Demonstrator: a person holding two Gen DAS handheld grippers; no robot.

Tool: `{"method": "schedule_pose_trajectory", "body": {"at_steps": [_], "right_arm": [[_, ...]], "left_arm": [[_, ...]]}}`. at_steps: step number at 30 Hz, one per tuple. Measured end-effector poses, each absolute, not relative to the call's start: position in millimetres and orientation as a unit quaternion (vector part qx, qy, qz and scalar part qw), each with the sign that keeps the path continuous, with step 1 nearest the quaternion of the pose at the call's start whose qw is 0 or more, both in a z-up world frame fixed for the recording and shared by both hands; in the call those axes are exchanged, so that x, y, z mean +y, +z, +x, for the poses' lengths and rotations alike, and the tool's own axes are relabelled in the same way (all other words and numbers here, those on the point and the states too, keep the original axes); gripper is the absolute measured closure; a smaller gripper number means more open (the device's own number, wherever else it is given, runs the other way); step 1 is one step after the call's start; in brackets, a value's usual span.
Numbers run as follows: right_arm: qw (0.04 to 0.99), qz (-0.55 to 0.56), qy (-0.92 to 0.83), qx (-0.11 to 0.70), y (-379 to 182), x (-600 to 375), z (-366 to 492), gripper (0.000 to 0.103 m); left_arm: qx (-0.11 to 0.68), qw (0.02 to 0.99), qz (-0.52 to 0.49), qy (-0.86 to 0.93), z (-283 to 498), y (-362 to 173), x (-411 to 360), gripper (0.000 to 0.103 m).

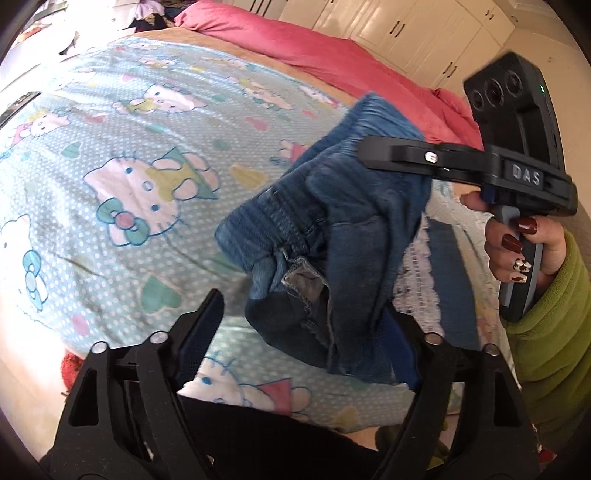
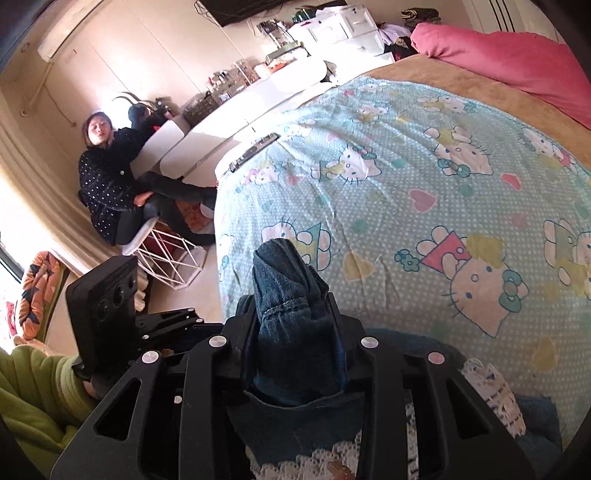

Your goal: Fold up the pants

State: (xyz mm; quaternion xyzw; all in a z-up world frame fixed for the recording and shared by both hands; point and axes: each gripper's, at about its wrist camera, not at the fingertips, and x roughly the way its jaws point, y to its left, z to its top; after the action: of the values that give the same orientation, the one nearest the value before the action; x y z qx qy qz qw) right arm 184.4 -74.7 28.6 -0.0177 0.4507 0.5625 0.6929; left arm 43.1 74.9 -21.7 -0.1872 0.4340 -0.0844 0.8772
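Note:
Blue denim pants (image 1: 332, 206) hang bunched above the bed, waistband uppermost. In the left wrist view my right gripper (image 1: 365, 151) comes in from the right, held by a hand with dark red nails, and is shut on the top of the bunch. The right wrist view shows the same denim (image 2: 284, 266) squeezed between the right gripper's (image 2: 290, 299) fingers. My left gripper (image 1: 303, 310) stands open and wide below. The hanging fabric drapes against its right finger (image 1: 404, 362), and its left finger (image 1: 201, 325) is well clear of the cloth.
The bed wears a light blue cartoon-cat sheet (image 1: 140, 155) with a pink duvet (image 1: 295, 40) at its far end. A white lace garment (image 1: 421, 266) lies under the pants. White wardrobes (image 1: 424, 33) stand beyond. A person sits on a chair (image 2: 110, 184) beside a white desk (image 2: 229, 122).

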Motion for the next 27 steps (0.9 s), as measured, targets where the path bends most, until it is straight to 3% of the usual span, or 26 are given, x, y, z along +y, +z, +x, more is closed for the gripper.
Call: {"method": "schedule_pose_trajectory", "body": {"at_steps": [3, 10, 11, 13, 22, 25, 27], "right_arm": [[0.705, -0.001, 0.565, 0.430, 44, -110, 178, 0.072], [0.737, 0.030, 0.536, 0.410, 49, -181, 174, 0.070], [0.744, 0.035, 0.526, 0.411, 46, -189, 174, 0.068], [0.757, 0.052, 0.506, 0.410, 40, -211, 173, 0.053], [0.788, 0.112, 0.384, 0.467, -19, -290, 149, 0.041], [0.790, 0.118, 0.367, 0.476, -24, -291, 140, 0.033], [0.789, 0.116, 0.356, 0.487, -23, -287, 140, 0.022]], "left_arm": [[0.426, 0.869, -0.215, -0.126, 47, -15, 64, 0.020], [0.422, 0.852, -0.234, -0.202, 69, -8, 15, 0.020], [0.419, 0.850, -0.237, -0.215, 71, -6, 8, 0.020], [0.412, 0.848, -0.233, -0.238, 70, -1, -8, 0.020], [0.448, 0.822, -0.148, -0.318, 60, -18, -82, 0.020], [0.454, 0.826, -0.113, -0.312, 56, -23, -95, 0.019], [0.456, 0.826, -0.111, -0.311, 55, -25, -97, 0.018]]}}
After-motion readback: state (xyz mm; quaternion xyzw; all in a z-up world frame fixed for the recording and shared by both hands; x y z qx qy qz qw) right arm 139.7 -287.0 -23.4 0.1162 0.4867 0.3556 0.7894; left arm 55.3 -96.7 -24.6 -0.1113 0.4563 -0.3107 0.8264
